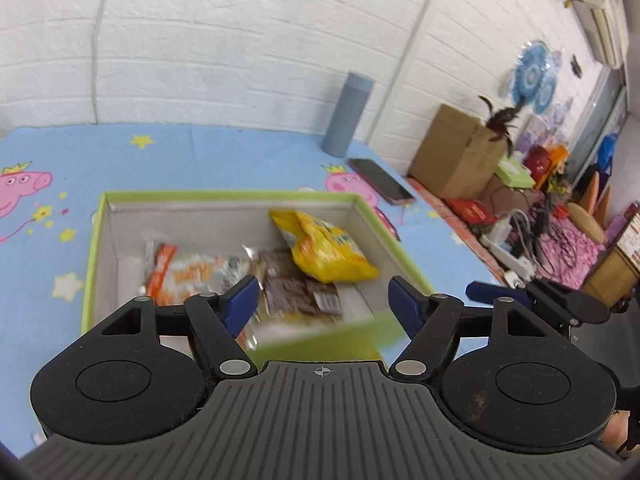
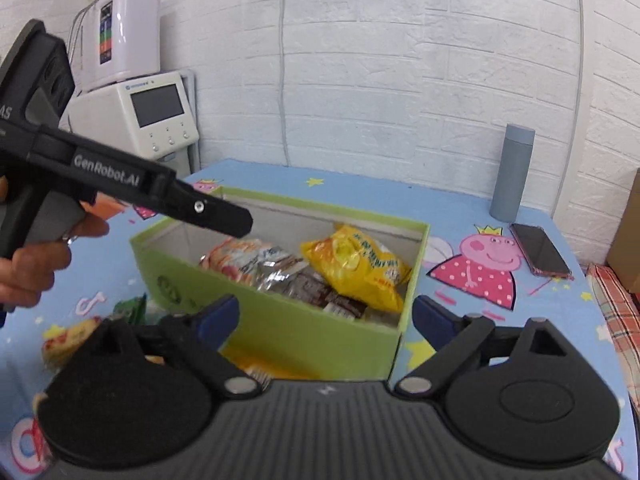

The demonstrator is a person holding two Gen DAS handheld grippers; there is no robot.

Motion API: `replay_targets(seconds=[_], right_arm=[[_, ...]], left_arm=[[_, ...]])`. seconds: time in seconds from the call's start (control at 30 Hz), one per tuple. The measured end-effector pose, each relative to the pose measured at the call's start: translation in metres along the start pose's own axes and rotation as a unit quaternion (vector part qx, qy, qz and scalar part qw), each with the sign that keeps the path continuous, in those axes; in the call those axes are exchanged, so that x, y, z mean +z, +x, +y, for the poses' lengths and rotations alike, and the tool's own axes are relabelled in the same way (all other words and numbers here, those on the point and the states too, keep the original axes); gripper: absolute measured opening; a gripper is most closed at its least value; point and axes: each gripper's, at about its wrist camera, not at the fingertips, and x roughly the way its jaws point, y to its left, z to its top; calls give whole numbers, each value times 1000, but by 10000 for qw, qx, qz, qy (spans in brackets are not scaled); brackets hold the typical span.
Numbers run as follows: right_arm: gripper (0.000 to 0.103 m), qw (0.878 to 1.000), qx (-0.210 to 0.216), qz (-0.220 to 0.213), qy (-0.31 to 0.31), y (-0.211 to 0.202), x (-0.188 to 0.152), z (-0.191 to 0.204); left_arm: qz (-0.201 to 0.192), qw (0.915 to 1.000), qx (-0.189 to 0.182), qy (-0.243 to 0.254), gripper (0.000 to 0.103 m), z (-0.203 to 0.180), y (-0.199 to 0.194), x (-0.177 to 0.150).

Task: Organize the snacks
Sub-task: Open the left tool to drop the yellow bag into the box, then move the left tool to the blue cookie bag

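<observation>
1. Looking along the left gripper point(image 1: 322, 296), the green box point(image 1: 94, 240) is seen from above on the blue cartoon tablecloth point(image 1: 208, 152), with a yellow snack bag point(image 1: 328, 246) against its far right wall, an orange-and-white packet point(image 1: 180, 274) at the left and brown packets point(image 1: 298, 294) in the middle.
2. Only the left wrist view shows the cardboard carton point(image 1: 452, 152) and clutter beyond the table's right edge.
3. Only the right wrist view shows the white appliances point(image 2: 156, 116) past the table's far left corner, loose snacks point(image 2: 72, 340) on the cloth beside the box's near left corner, and the hand point(image 2: 36, 268) gripping the left gripper's handle.
4. A grey flask point(image 2: 512, 172) and a phone point(image 2: 540, 252) are seen near the table's far right corner in both views.
5. The left gripper's jaws are spread, with nothing pinched, pointed down over the box.
6. The right gripper point(image 2: 324, 312) is likewise spread wide and empty, angled down at the box's near wall.
</observation>
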Motion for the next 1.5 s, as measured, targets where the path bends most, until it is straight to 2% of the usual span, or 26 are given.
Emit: replay_targets(seconds=[0.17,0.23,0.33,0.43,0.53,0.67,0.77,0.97,1.1,1.2,1.27,1.3,1.37,1.5], right_arm=[[93,9993,112,323,134,-43,-63,19],[93,9983,176,453,323,-52,-86,18],[93,9954,57,639,705,-54,-110,9],[93,9923,72,783,958,-52,-127,6],[93,9913,78,689,1116,-63,-141,11],[94,9879,194,560,1435,-86,-155,25],[93,9879,382,474,1429,-98,-164,39],[93,9899,-59,403,1358,-99,-156,29],[93,9910,-92,542,1217,-82,-152,19],[94,9922,-45,601,1090,-75,-152,24],[94,9937,4,590,951,-72,-152,31],[94,9944,19,576,885,-70,-152,35],[94,9956,14,586,737,-66,-151,43],[94,9958,100,604,679,-66,-149,56]], left_arm=[[215,9996,-192,-23,66,-29,-30,-64],[359,9986,-361,-115,66,-41,-38,-91],[558,9962,-544,-400,66,-53,-48,-128],[648,9944,-621,-560,66,-61,-55,-147],[643,9947,-436,-667,68,-65,-60,-160],[780,9926,-412,-836,68,-67,-58,-172],[867,9921,-405,-815,68,-72,-52,-176],[975,9929,-530,-437,69,-91,-25,-158],[1234,9911,-415,-280,67,-93,3,-153],[1285,9898,-541,-307,59,-90,10,-155],[1385,9877,-629,-355,48,-89,15,-157],[1336,9885,-636,-325,47,-90,16,-157],[1315,9899,-497,-177,36,-93,15,-159],[1316,9897,-433,-351,33,-83,1,-164]])
